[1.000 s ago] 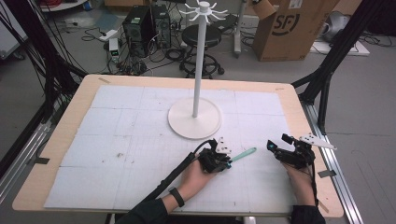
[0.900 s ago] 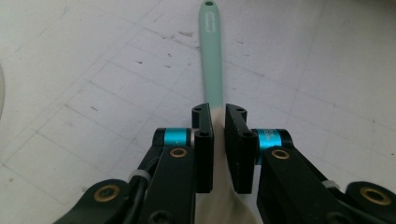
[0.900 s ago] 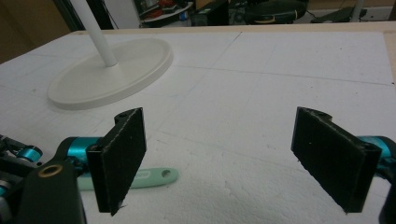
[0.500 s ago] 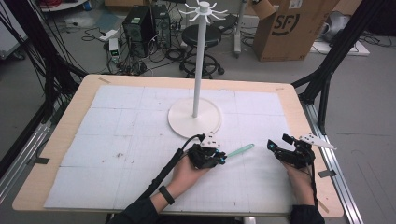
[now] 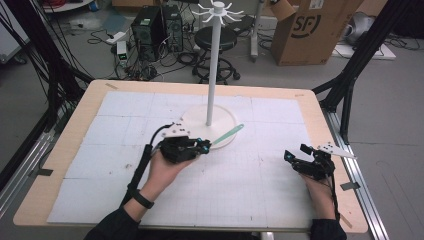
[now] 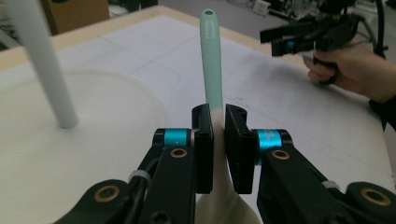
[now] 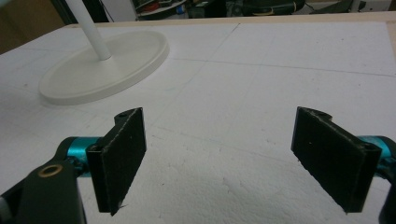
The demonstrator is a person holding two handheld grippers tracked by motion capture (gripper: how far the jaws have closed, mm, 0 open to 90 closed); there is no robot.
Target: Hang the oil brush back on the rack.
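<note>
One white gridded mat (image 5: 150, 115), wooden table (image 5: 80, 107)

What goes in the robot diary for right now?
left claw: shut on mint spoon | right claw: open, empty | hook stand: upright

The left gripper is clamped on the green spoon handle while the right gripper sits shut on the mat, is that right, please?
Not quite: the right gripper is open, its jaws wide apart with nothing between them, as the right gripper view shows. The rest holds: the left gripper is clamped on the green spoon, and the right one sits low over the mat.
</note>
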